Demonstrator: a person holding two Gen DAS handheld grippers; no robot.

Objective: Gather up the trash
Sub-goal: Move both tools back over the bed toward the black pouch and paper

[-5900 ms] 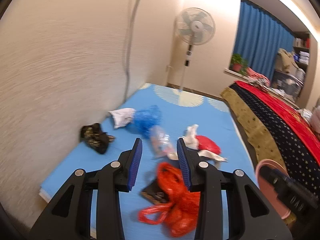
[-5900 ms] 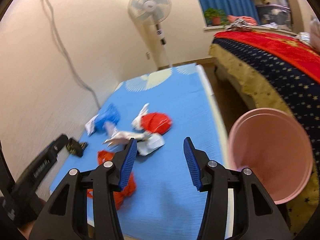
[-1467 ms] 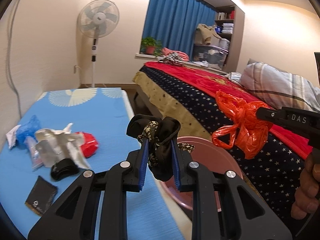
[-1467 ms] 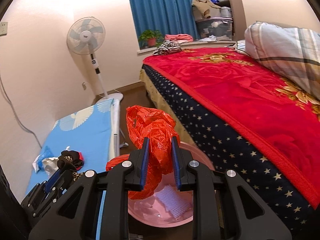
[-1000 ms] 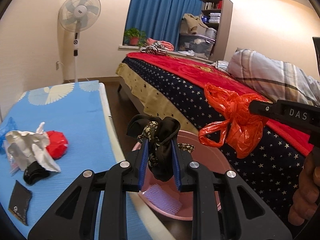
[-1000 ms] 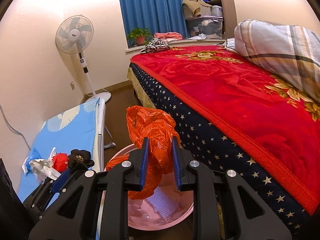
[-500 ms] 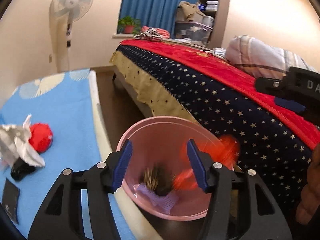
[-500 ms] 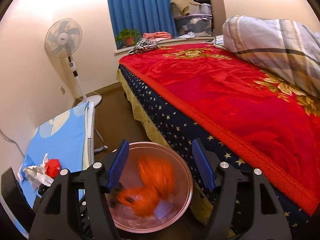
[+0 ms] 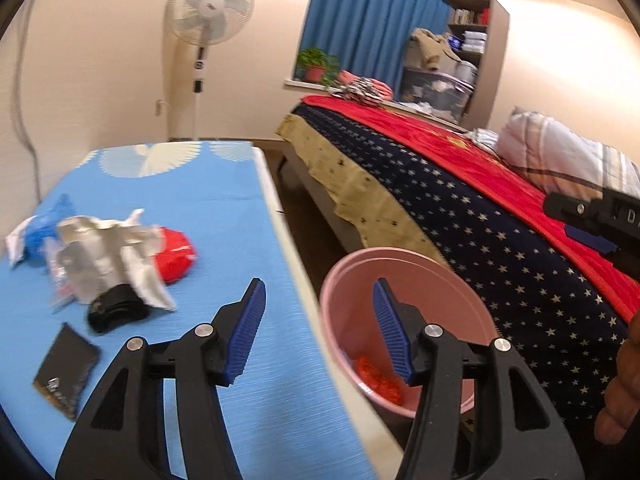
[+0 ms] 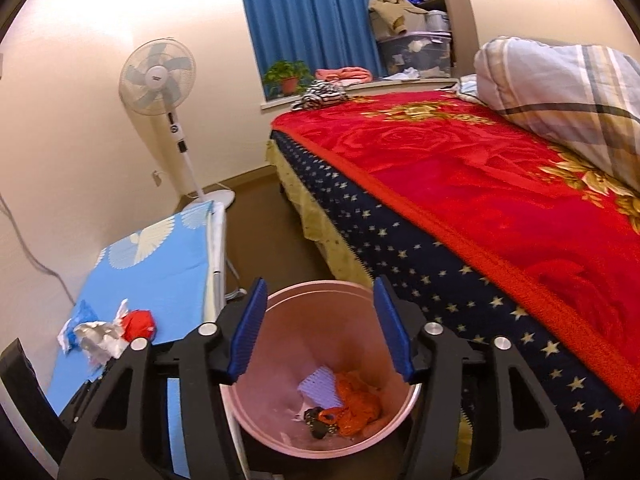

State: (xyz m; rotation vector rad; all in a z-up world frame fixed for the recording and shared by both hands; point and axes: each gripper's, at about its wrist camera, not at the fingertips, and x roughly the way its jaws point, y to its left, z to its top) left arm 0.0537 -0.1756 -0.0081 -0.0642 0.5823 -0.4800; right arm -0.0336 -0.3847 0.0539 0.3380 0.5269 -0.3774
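- Grippers both stood wide apart at the jaws and held nothing: the left gripper (image 9: pixel 318 328) hung over the edge of the blue mat (image 9: pixel 192 208) and the near rim of the pink bin (image 9: pixel 400 256), while the right gripper (image 10: pixel 318 328) hung right above the bin's mouth.
- The pink bin (image 10: pixel 320 292) stood on the floor between the mat and the bed (image 10: pixel 480 200), just beside the mat's edge.
- Inside it lay an orange-red plastic bag (image 10: pixel 356 400), a dark patterned bundle (image 10: pixel 320 420) touching the bag's left side, and a pale lilac ridged piece (image 10: pixel 322 386) above the bundle.
- From the left wrist view only a scrap of the orange-red bag (image 9: pixel 378 376) showed at the bottom of the bin.
- On the mat lay the remaining trash: a crumpled silver wrapper (image 9: pixel 108 256), a red bag (image 9: pixel 176 254) touching its right side, a blue bag (image 9: pixel 42 228) to its left, a black rounded item (image 9: pixel 116 312) under its lower edge, and a flat black packet (image 9: pixel 66 370) nearer the camera, apart from the rest.
- A standing fan (image 9: pixel 208 4) stood by the wall beyond the mat.
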